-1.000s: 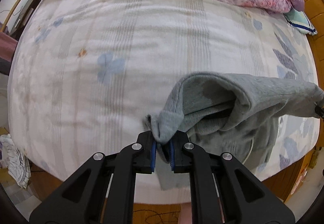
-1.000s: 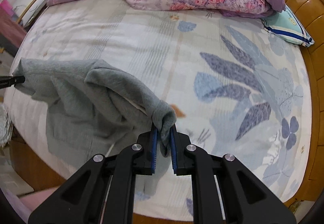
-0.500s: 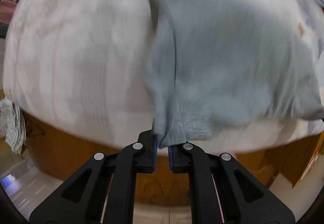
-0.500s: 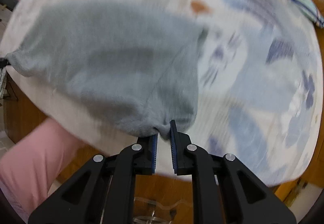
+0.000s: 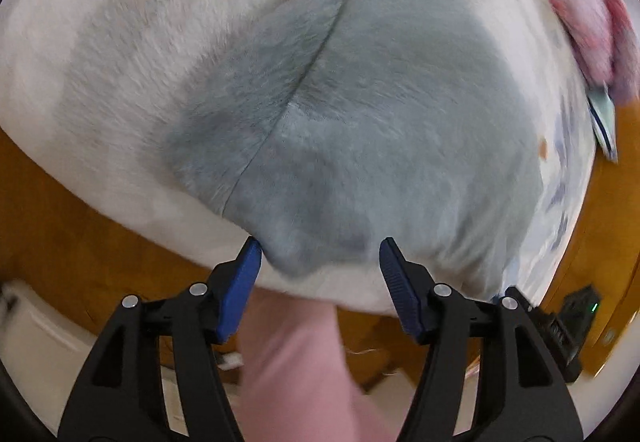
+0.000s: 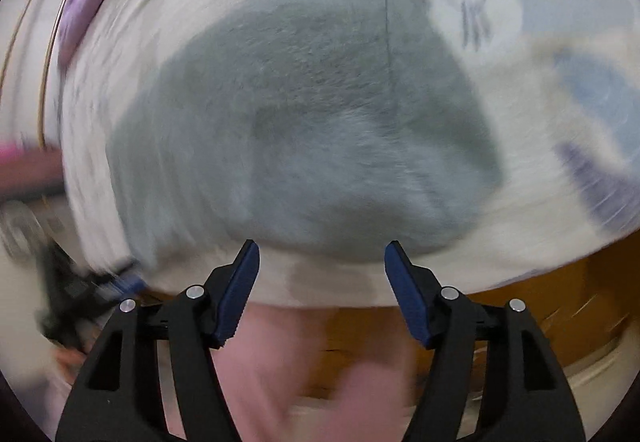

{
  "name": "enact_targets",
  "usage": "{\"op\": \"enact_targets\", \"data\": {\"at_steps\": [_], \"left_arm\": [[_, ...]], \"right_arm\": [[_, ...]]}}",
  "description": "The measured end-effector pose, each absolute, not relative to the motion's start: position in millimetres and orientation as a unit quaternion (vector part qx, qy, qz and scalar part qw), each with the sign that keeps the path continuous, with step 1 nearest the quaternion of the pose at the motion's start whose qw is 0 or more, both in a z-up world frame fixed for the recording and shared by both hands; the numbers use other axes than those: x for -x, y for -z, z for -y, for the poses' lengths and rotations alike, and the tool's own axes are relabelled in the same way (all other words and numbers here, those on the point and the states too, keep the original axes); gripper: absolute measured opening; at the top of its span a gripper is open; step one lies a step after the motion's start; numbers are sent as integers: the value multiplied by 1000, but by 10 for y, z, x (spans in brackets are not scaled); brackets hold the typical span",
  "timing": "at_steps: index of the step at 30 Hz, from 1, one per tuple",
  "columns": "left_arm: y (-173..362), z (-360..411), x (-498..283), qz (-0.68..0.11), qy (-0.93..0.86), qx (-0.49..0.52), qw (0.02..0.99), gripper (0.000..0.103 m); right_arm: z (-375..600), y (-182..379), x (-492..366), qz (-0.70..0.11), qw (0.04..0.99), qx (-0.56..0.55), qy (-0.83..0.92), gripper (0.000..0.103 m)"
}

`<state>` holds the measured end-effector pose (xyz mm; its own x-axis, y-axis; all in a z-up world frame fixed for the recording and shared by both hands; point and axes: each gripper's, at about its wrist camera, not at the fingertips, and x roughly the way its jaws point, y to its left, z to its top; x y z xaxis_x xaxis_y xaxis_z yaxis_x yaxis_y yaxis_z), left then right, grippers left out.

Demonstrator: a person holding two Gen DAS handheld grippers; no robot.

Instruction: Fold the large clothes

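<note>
Both grippers have just sprung open: my left gripper (image 5: 320,256) and right gripper (image 6: 321,258) stand wide and hold nothing, where a second ago each pinched a corner. The grey garment (image 5: 360,114) now lies spread on the bed (image 5: 120,22), its near hem between the left pads. I judge the laying-out done; folding comes next.

Grey fleece garment (image 5: 360,122) lies spread flat on the bed, near its front edge

Pink quilt (image 5: 588,2) heaped on patterned bedsheet (image 5: 100,42).
</note>
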<state>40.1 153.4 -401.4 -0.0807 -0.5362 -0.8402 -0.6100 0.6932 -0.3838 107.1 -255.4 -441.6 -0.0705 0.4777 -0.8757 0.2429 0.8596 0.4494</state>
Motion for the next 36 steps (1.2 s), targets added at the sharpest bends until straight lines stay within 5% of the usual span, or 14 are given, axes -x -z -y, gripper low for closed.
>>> {"op": "enact_targets", "data": {"at_steps": [2,3,5,7,12,17,27,36], "left_arm": [[4195,-1484,-476,-739,-42,398,542,27],[4274,-1469,-477,-747,-46,389,537,19],[4372,-1407,-533,-762,-49,359,537,14],[4400,-1365,-584,-772,-46,323,545,14],[4361,-1266,-661,-799,-25,248,547,20],[4001,-1368,-649,-813,-2,178,555,35],[3313,-1644,-1222,-780,-20,146,608,36],[4256,-1466,-2082,-771,-48,177,610,34]], "right_arm": [[2477,4613,-1121,-728,600,-326,-69,62],[2426,4686,-1136,-725,589,-352,-57,60],[2326,4758,-1193,-731,593,-336,-32,6],[2213,4863,-1222,-752,599,-275,-5,0],[2059,4949,-1321,-781,586,-216,12,0],[1914,4649,-1489,-792,586,-171,-19,6],[2016,4095,-2047,-736,671,-83,-18,15],[1897,4820,-2763,-740,668,-78,21,15]]}}
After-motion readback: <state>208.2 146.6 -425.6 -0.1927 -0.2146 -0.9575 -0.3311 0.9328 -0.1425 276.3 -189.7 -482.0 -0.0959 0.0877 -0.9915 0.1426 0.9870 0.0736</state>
